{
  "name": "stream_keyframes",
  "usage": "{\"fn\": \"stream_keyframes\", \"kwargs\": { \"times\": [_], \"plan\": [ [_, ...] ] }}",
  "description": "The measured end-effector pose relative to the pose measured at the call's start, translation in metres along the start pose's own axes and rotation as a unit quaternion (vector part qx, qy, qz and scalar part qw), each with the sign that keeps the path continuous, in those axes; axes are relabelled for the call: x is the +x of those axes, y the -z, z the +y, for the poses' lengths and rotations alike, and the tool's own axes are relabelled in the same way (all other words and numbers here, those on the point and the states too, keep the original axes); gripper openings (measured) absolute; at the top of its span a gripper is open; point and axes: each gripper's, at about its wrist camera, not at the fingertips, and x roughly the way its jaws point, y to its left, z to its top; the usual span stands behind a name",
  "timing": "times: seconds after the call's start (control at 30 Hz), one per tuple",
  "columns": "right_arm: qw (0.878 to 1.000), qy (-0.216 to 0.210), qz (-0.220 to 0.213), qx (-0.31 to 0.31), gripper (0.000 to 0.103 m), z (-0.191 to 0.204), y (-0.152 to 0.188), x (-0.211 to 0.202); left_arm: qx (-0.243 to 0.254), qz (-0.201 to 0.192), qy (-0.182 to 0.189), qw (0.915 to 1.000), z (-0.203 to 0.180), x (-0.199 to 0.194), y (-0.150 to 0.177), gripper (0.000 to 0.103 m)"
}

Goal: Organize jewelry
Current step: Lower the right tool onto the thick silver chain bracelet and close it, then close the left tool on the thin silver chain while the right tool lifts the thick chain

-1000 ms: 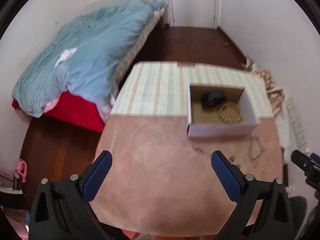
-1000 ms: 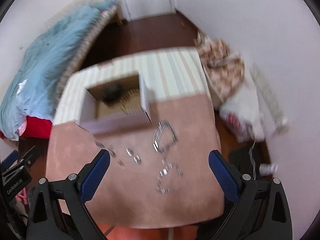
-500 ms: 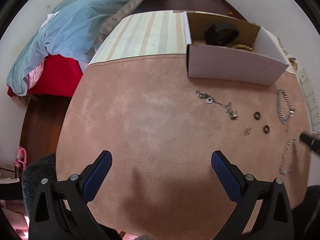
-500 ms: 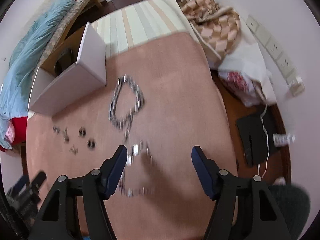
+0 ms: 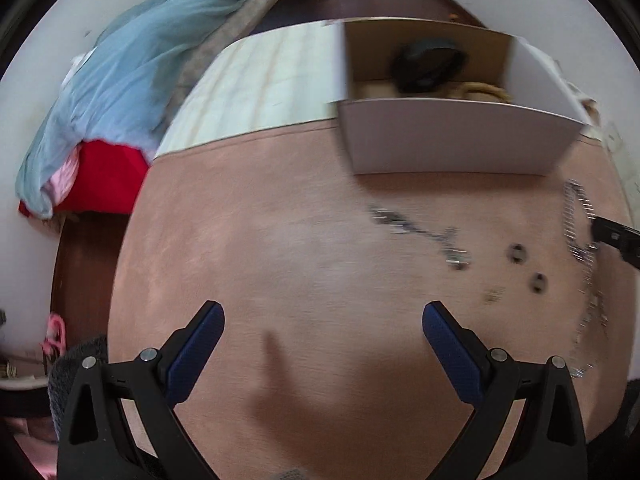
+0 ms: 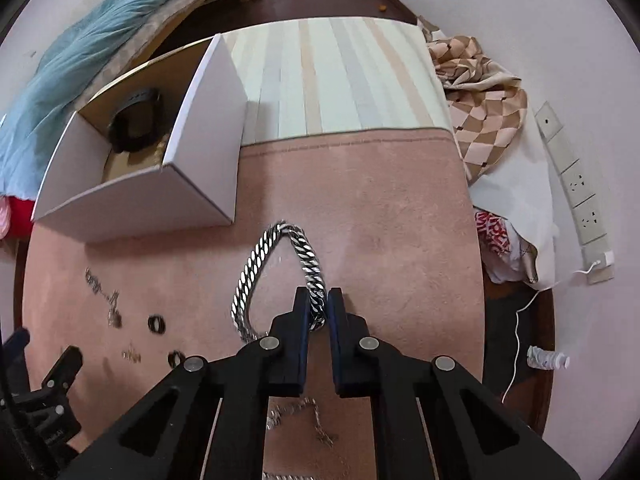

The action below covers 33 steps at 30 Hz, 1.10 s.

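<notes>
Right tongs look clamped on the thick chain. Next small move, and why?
Probably lift straight up. The right tongs have just closed on the thick silver chain, which lies looped on the pink cloth; the open white box sits just beyond it.

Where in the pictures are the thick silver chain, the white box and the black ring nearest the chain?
thick silver chain [image 6: 256, 264], right wrist view, on its left strand.
white box [image 6: 132, 208], right wrist view, on its front wall.
black ring [image 6: 157, 324], right wrist view, on its band.
</notes>
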Motion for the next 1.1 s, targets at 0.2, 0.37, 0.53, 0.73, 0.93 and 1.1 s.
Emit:
{"fn": "stream_keyframes", "kwargs": {
  "times": [0.2,0.37,0.53,0.73,0.93,1.1],
  "plan": [
    [0.999,-0.021,0.012,0.049,0.008,-0.039,0.018,-0.009,0.039,0.022,0.084,0.9955,-0.056,-0.01,0.013,0.101],
    [0.996,-0.03,0.009,0.08,0.008,-0.063,0.033,-0.016,0.071,0.049,0.123,0.9886,-0.101,-0.005,0.023,0.1],
    [0.994,-0.037,0.007,0.099,0.008,-0.076,0.041,-0.019,0.112,0.037,0.12,0.9858,-0.129,-0.007,0.028,0.074],
    [0.993,-0.045,0.006,0.108,0.008,-0.08,0.046,-0.02,0.146,0.009,0.138,0.9796,-0.144,-0.018,0.021,0.008],
    [0.993,-0.053,0.007,0.104,0.004,-0.075,0.047,-0.023,0.131,0.008,0.132,0.9825,-0.118,-0.011,0.021,0.003],
    [0.994,-0.062,0.004,0.094,0.004,-0.062,0.047,-0.027,0.095,0.011,0.107,0.9897,-0.072,0.0,0.024,0.002]
  ]
}}
